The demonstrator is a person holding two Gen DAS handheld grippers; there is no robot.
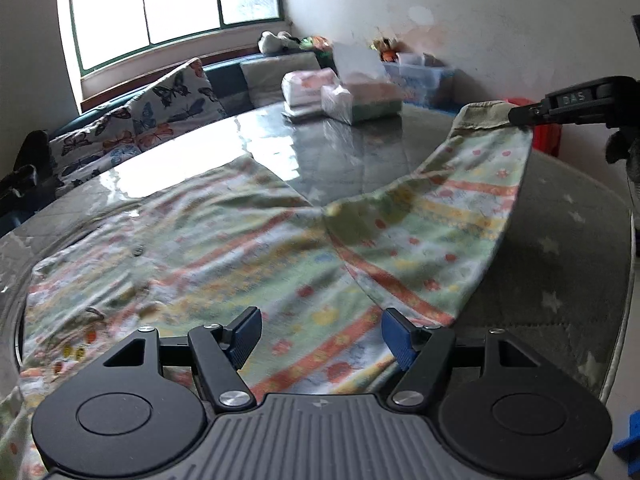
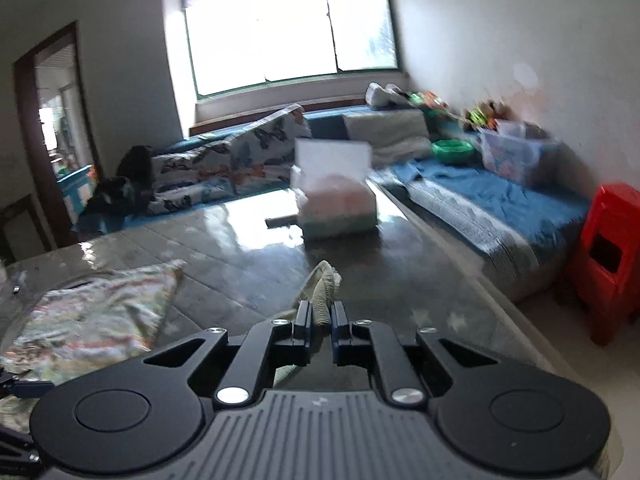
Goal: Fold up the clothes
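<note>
1. My right hand-held gripper (image 2: 320,314) pinches the sleeve cuff (image 1: 486,114), lifted off the counter (image 1: 360,152).
2. My left hand-held gripper (image 1: 322,334) hangs wide, holding nothing, over the patterned shirt (image 1: 200,240) (body flat).
3. The sleeve's long axis runs from shoulder up rightward; folding means carrying it left.

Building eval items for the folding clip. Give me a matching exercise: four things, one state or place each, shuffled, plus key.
Things:
1. left gripper
2. right gripper
3. sleeve cuff
4. plastic stool

States or places:
A. lifted off the table, pinched
B. open, over the patterned shirt
C. red, on the floor beside the table
D. shut on fabric

Pairs: 1-B, 2-D, 3-A, 4-C
</note>
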